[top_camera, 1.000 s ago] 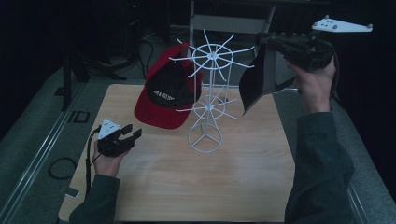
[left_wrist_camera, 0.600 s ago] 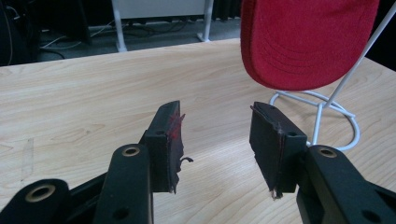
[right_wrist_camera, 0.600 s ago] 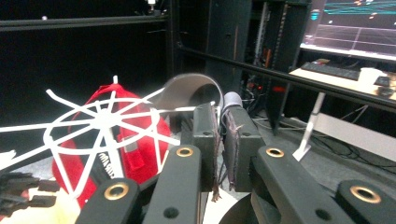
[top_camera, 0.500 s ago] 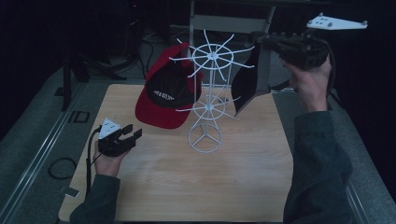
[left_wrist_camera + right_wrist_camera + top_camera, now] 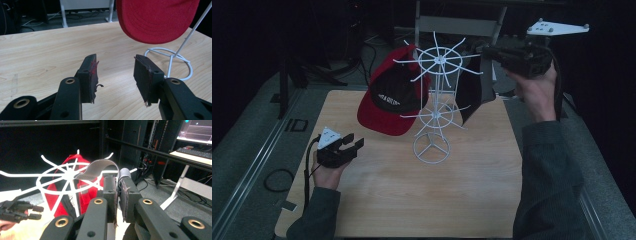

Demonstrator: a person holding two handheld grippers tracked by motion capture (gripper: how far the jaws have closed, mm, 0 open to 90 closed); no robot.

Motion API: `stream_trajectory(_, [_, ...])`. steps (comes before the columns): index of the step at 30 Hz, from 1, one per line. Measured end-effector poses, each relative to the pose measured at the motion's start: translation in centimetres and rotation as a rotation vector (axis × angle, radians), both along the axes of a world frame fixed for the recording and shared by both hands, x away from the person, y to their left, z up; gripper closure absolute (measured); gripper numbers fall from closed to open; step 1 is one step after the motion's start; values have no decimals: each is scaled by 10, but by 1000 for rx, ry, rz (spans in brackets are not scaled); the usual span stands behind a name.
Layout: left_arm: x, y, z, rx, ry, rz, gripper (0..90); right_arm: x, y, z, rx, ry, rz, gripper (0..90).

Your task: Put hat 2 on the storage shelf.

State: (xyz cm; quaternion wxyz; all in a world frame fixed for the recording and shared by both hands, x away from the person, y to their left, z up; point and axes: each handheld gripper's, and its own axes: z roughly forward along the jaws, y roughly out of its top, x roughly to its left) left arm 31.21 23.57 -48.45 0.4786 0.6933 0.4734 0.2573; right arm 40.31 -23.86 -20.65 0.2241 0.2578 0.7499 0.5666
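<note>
Jaws on the right gripper (image 5: 486,51) clamp the grey strap of a dark cap (image 5: 472,90) beside the white rack's (image 5: 438,65) top ring; left gripper (image 5: 353,144) is open and empty (low over the table (image 5: 412,200)). Cap looks light and floppy, so grip the strap or the stiffer brim.

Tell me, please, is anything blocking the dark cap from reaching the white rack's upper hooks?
Nothing visible does. The right gripper holds the dark cap by its strap right beside the white rack, at its upper ring. The red cap hangs on the far side.
</note>
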Motion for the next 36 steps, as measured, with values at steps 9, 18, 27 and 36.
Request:
stream_trajectory(9, [0, 0, 0, -1, 1, 1, 542, 1, -4, -5, -21, 20, 23, 822])
stream_trajectory(18, [0, 0, -1, -1, 4, 0, 542, 5, -13, -16, -28, 47, 7, 693])
stream_trajectory(27, [0, 1, -2, -1, 5, 0, 542, 5, -21, -21, -16, 53, -13, 502])
stream_trajectory(36, [0, 0, -2, -3, 5, 2, 541, 6, -24, -31, -52, 50, -40, 308])
